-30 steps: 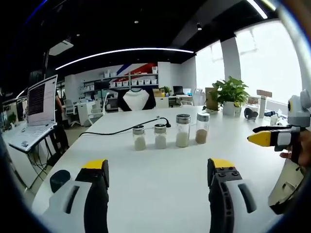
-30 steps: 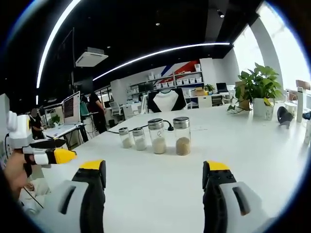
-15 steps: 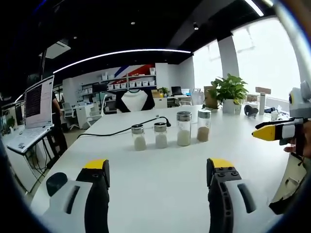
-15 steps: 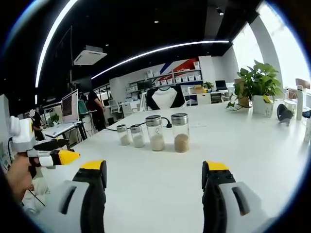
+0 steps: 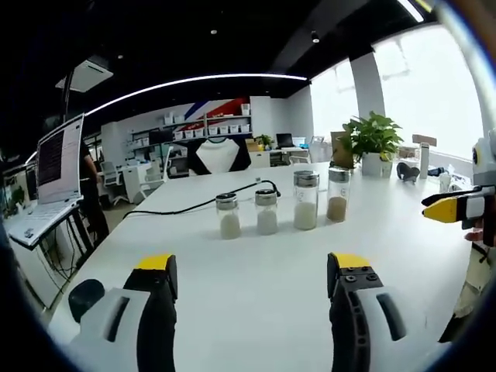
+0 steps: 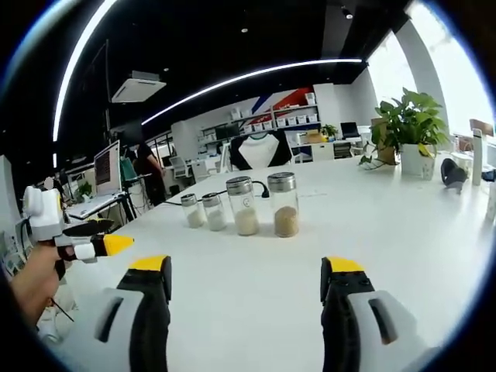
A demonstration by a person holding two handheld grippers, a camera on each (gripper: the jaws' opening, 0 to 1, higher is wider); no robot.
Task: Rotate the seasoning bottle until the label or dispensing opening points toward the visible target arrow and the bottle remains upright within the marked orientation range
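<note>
- Left gripper [image 5: 249, 271], right gripper [image 6: 246, 271]: jaws spread, holding nothing.
- Four clear glass seasoning bottles with metal lids [image 5: 281, 211] [image 6: 240, 205]: upright in a tight row, mid-bench, well apart from both grippers.
- Risk: neighbours knocked over during a grasp; no target arrow discernible.

The left hand-held gripper [image 5: 252, 267] is held with its jaws wide apart and nothing between them. The right hand-held gripper [image 6: 246, 267] is held the same way, also empty. A hand [image 6: 31, 280] is seen gripping the left one.
</note>
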